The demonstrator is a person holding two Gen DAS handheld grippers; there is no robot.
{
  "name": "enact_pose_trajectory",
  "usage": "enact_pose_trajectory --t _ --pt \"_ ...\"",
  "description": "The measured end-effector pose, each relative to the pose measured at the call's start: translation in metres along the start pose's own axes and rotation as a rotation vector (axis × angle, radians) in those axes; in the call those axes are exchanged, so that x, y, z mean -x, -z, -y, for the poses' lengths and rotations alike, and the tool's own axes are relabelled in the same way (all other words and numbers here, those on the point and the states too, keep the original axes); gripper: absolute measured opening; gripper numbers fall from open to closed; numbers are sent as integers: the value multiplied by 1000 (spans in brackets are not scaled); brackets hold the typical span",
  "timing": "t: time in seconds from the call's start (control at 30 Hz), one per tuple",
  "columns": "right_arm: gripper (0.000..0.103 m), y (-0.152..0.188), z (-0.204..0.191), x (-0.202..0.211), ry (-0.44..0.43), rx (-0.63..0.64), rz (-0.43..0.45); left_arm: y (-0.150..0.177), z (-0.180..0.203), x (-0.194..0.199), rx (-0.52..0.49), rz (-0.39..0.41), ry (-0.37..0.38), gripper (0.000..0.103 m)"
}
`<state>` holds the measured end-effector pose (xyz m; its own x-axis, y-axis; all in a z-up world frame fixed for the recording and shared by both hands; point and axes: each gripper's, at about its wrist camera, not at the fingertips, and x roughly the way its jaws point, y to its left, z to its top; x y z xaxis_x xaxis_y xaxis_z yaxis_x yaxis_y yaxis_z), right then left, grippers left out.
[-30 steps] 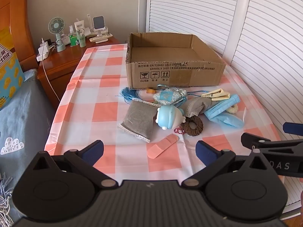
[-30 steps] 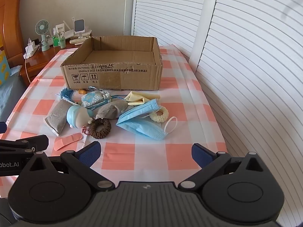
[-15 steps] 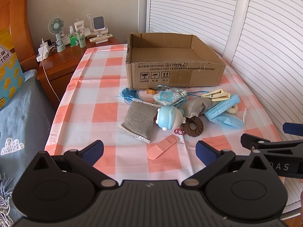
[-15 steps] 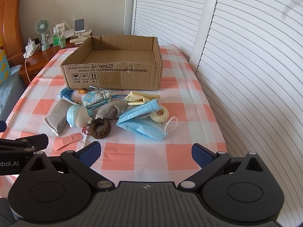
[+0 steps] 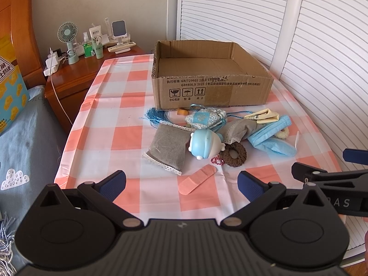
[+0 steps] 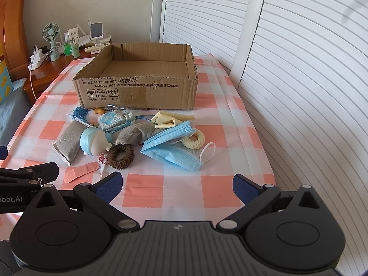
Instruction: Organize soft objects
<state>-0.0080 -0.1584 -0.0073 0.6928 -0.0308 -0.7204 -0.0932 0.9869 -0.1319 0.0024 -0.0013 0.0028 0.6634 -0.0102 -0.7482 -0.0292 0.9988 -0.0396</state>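
Black left gripper [image 5: 181,182] and right gripper [image 6: 176,185] both hang spread wide and empty over the pink checked tablecloth [image 6: 161,197], and only the right view shows the crumpled blue paper mask's [image 6: 170,147] white ear loop, before the brown cardboard box [image 6: 138,92].

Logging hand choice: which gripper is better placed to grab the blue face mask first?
Right, probably. The face mask lies ahead of the open right gripper; the left gripper, also open, faces the bandage.
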Motion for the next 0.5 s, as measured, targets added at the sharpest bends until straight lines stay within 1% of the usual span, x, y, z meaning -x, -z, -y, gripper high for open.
enact_pose_trajectory --t 0.07,0.5 --pt "103 1 -2 -6 1 1 1 0 -1 0 -1 1 0 102" --pt "103 1 -2 -4 1 2 1 -1 0 0 -7 4 0 102"
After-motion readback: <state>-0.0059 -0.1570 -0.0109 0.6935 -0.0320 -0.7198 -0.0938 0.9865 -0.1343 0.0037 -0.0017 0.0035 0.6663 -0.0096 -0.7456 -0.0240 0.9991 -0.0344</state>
